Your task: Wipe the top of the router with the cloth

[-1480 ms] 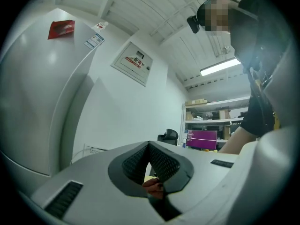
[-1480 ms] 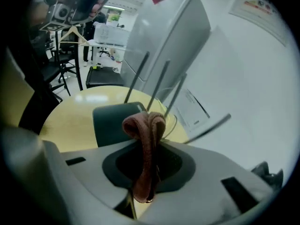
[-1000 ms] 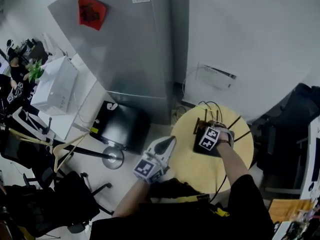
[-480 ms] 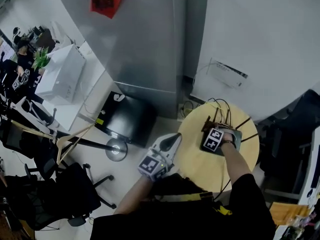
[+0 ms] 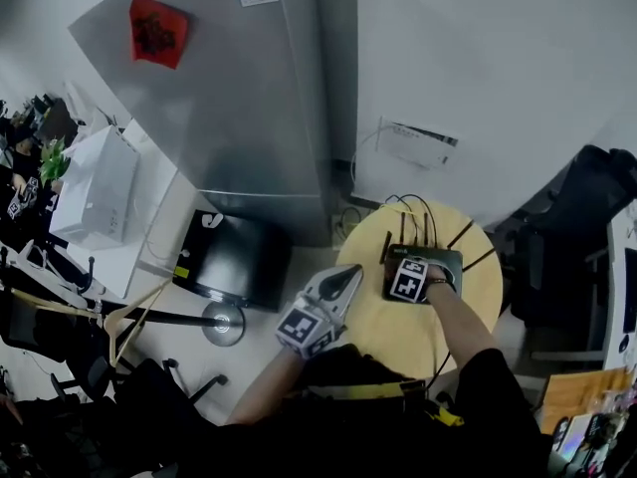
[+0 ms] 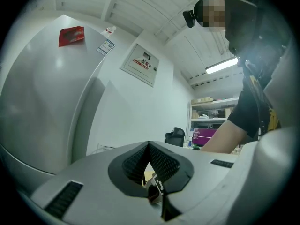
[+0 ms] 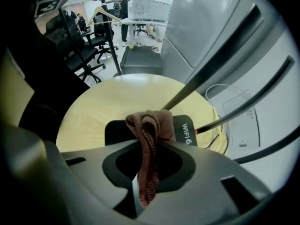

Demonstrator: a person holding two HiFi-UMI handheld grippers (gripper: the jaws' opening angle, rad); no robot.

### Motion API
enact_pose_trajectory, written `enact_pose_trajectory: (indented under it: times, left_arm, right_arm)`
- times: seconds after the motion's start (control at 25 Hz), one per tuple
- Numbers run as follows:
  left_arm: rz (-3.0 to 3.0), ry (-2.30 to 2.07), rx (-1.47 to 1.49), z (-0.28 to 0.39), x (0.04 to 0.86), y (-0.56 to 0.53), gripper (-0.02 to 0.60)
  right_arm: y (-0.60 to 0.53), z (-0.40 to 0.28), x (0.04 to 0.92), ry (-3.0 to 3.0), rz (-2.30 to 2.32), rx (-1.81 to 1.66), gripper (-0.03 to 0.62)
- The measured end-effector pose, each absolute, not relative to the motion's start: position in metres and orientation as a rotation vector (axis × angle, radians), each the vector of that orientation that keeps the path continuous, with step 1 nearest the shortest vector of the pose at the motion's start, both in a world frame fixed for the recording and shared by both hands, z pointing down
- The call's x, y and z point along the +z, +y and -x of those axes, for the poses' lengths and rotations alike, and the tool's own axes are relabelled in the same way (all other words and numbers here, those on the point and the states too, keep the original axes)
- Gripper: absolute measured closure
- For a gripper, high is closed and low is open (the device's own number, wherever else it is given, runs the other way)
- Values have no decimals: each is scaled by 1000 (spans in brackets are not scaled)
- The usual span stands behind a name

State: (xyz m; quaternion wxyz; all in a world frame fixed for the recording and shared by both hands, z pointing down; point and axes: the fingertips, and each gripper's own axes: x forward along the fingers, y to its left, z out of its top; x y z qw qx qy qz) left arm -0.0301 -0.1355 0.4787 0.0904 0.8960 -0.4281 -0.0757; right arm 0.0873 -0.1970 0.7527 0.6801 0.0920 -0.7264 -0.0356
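At the upper left I see a silver fridge [image 5: 229, 98] with a smooth metal door and a red sticker [image 5: 157, 30] on it. Lower, on the floor, lies a flat black box [image 5: 234, 257]. My left gripper [image 6: 149, 146] is of white plastic with black ribbed pads; its jaws are pressed together and hold nothing. To the right is the round table [image 5: 373, 322] of pale yellow wood. On it lies the router [image 5: 445, 262], a flat black rectangle with thin straight antennas [image 7: 211, 64] and white letters on its top. My right gripper [image 7: 151, 146] is clenched on the cloth [image 7: 147, 125], a brown-red knitted piece, folded and bunched at the jaw tips. The bunch lies over the router top beside the letters; if it presses the surface, I cannot tell.

Against half a second ago, the head camera has turned: the red sticker now stands more to the upper left. The left gripper stays by the table's left edge, and the right gripper stays over the router.

The router is on the far side of the table, near the wall, with the antennas at its back edge. Bare wood is open to the left of the router and on the near side.
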Motion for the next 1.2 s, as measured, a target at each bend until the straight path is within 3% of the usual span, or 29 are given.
enact_pose_trajectory:
  times: [0.92,1.2]
  left_arm:
    - [-2774,-957,-185,-12,485,-141,588]
    - [-2780,-964,-181,-16,483,-143,588]
  right_arm:
    - [-114,-96,761,-1700,-93,82,533]
    - [-142,-105,726,-1791,-187,-55,536]
